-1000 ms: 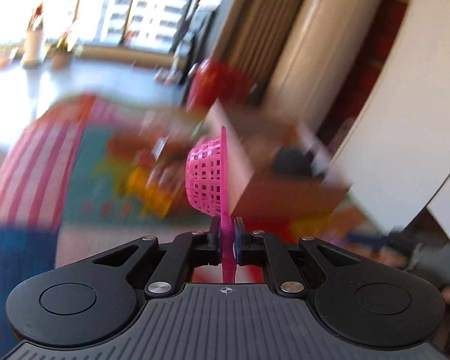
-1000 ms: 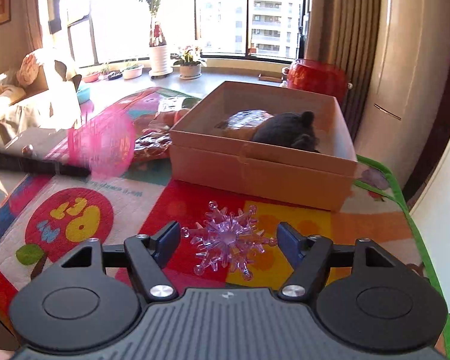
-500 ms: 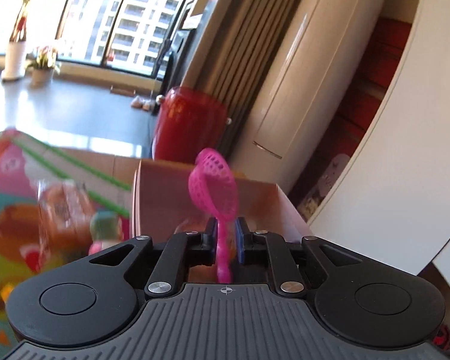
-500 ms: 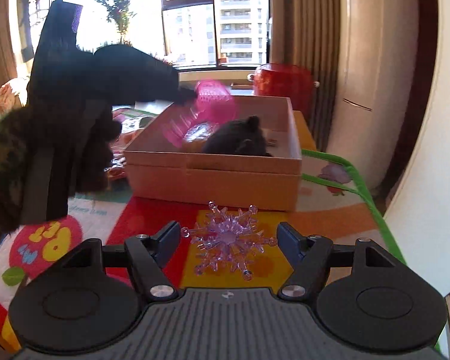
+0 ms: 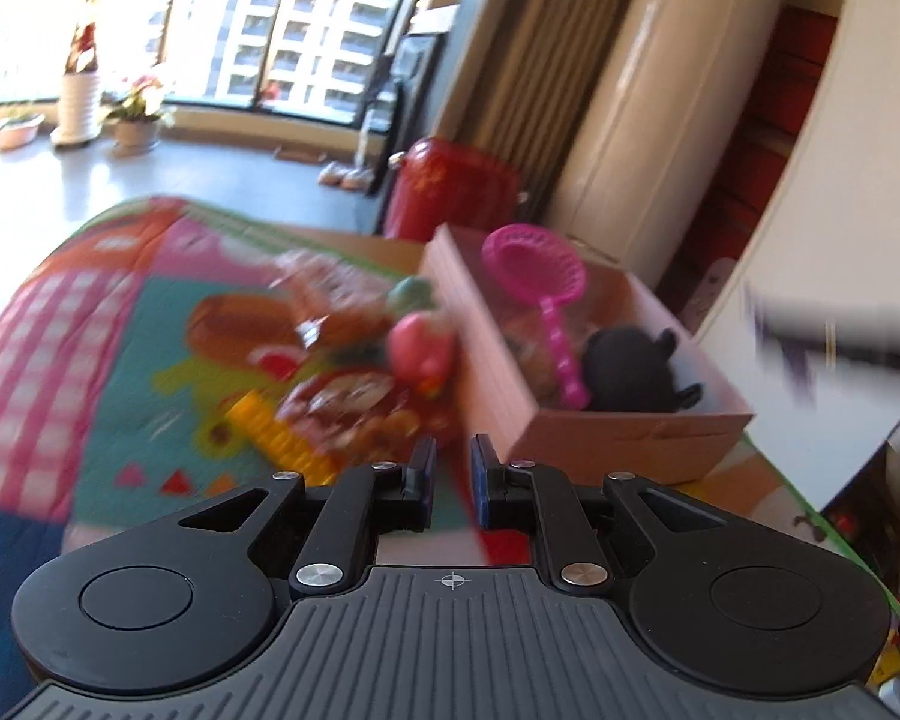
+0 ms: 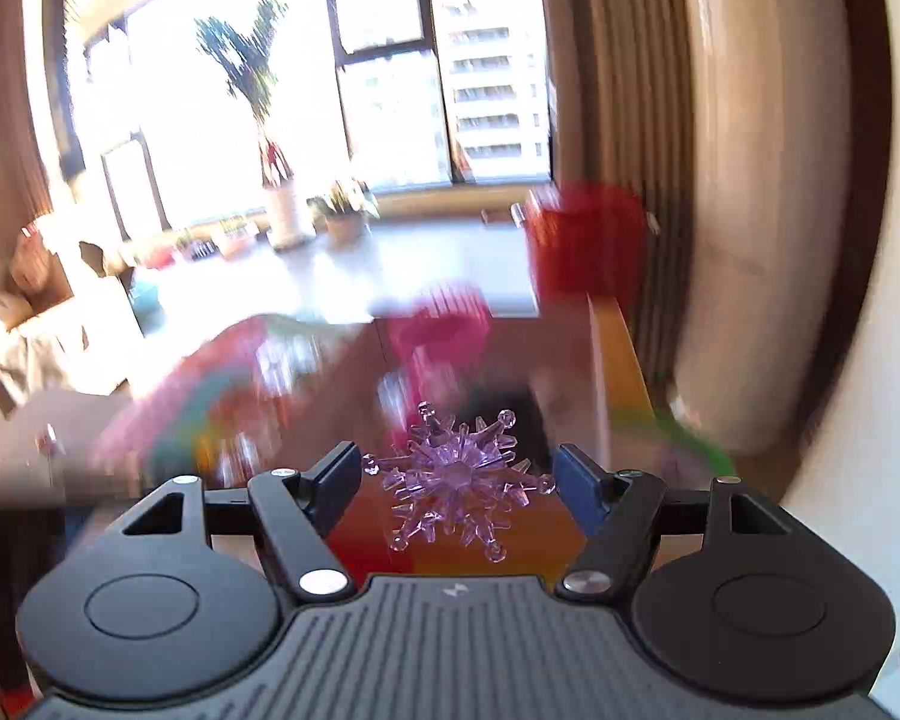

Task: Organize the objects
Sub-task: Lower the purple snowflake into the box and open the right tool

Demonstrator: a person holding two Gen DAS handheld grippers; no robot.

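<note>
Pink scoop (image 5: 537, 276) is in the cardboard box (image 5: 630, 426) — there it lies in the right-centre of the left wrist view, mesh head toward the far wall, handle running down beside the black plush toy (image 5: 624, 369). The left gripper (image 5: 450, 474), bottom centre, has its jaws drawn nearly together with only a narrow slit between them and nothing in it; the scoop sits well clear of it. So that makes two items in the box that I can name, plus something crinkly and clear underneath that is too blurred to call.

Now the right gripper (image 6: 453, 480), low centre of the right wrist view, is carrying a purple crystal snowflake (image 6: 456, 474) — the jaws stand about half spread with the snowflake's spikes reaching to both pads, pinched across its width. The background here is badly smeared; a pink blur and a dark patch in mid-frame look like the box contents, so my read is the snowflake is headed there.

What's left? Plenty — left of the box, in the middle of the left wrist view, a heap of toys (image 5: 354, 372) sits on the colourful play mat (image 5: 60, 330): a yellow ridged piece, a pink-red rounded toy, wrapped packets. I'd judge this well short of finished.
</note>
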